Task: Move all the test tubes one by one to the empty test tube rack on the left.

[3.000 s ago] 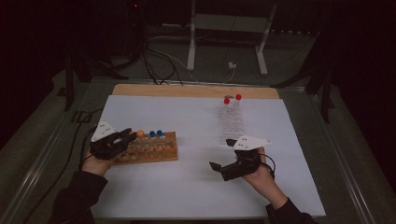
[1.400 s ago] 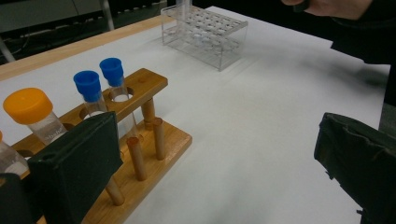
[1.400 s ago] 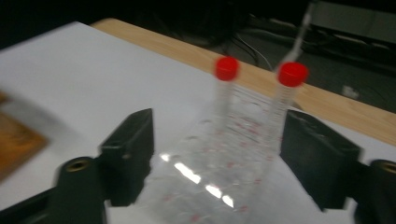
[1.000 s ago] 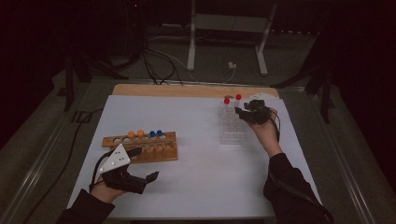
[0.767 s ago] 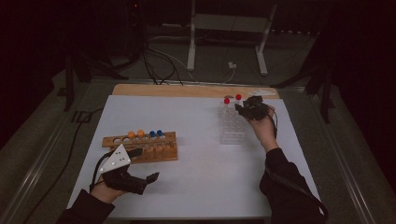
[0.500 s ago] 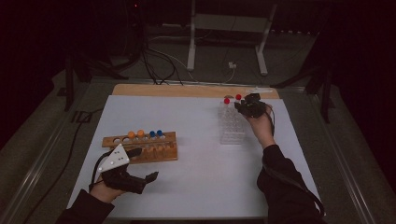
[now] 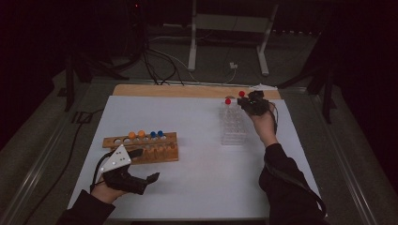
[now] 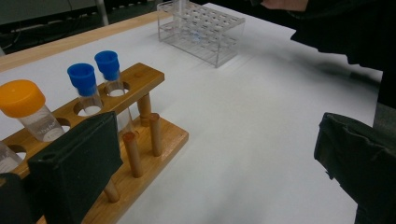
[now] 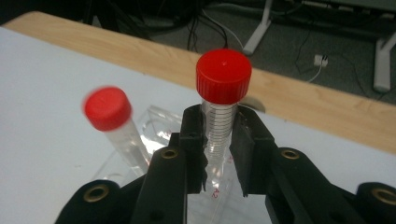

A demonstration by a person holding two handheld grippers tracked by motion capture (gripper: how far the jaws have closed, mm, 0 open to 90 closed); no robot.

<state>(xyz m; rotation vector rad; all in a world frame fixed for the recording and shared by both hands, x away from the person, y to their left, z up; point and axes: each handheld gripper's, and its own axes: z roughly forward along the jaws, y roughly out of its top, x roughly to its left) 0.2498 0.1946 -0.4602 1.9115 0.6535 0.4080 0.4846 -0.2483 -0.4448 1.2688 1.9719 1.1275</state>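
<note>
- Holding a red-capped tube [image 9: 219, 116] in our right gripper [image 9: 218, 140], we have just been closing the jaws, and now both pads press on its clear body just below the cap.
- This tube stands upright at the far corner of the clear plastic rack [image 7: 233, 126], on the right part of the table, and its lower end reaches into the rack.
- We see a second red-capped tube [image 9: 114, 126] just beside it, tilted in the same rack and a little blurred.
- We keep our left gripper [image 7: 136, 176] near the front left edge of the white table [image 7: 197, 154]; its jaws stand wide apart and nothing is between them.
- Close beyond this gripper is the wooden rack [image 8: 140, 140], well apart from the clear one.
- In the wooden rack stand two blue-capped tubes [image 8: 95, 81] side by side, and an orange-capped tube [image 8: 28, 109] next to them.
</note>
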